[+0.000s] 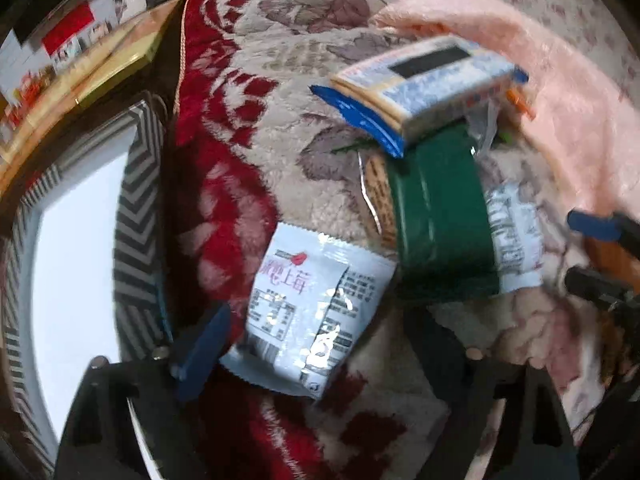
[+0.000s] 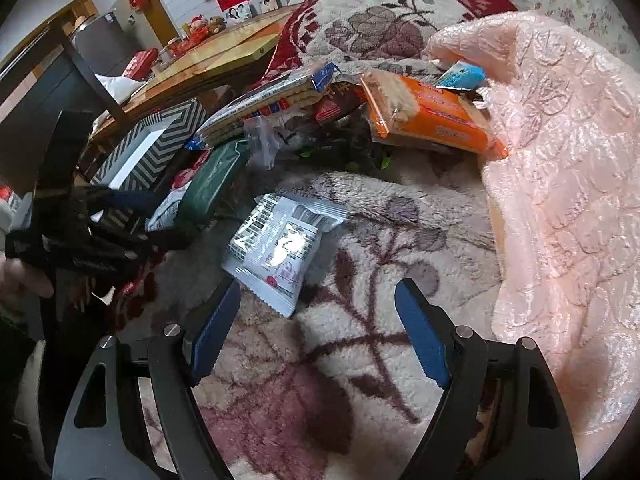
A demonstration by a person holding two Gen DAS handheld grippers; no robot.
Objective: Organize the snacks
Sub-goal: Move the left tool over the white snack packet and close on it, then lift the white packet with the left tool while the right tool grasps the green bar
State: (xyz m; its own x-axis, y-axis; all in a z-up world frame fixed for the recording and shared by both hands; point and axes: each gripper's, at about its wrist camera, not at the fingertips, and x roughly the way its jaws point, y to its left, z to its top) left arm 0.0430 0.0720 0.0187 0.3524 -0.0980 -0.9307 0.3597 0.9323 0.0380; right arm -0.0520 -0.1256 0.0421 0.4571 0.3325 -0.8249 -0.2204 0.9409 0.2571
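A white snack packet with pink print (image 1: 312, 312) lies on the floral blanket (image 1: 280, 80), between the fingers of my open left gripper (image 1: 316, 344). It also shows in the right wrist view (image 2: 280, 244), just ahead of my open, empty right gripper (image 2: 320, 328). Behind it lie a dark green packet (image 1: 440, 216), a blue-and-white cracker box (image 1: 424, 84) and another white packet (image 1: 516, 232). The right wrist view also shows an orange cracker pack (image 2: 432, 116), the cracker box (image 2: 272, 100) and the green packet (image 2: 212, 184).
A box with a black-and-white zigzag rim (image 1: 136, 208) and white inside stands at the left, also in the right wrist view (image 2: 160, 140). A pink fleece blanket (image 2: 560, 184) covers the right side. A wooden table (image 2: 216, 60) stands behind.
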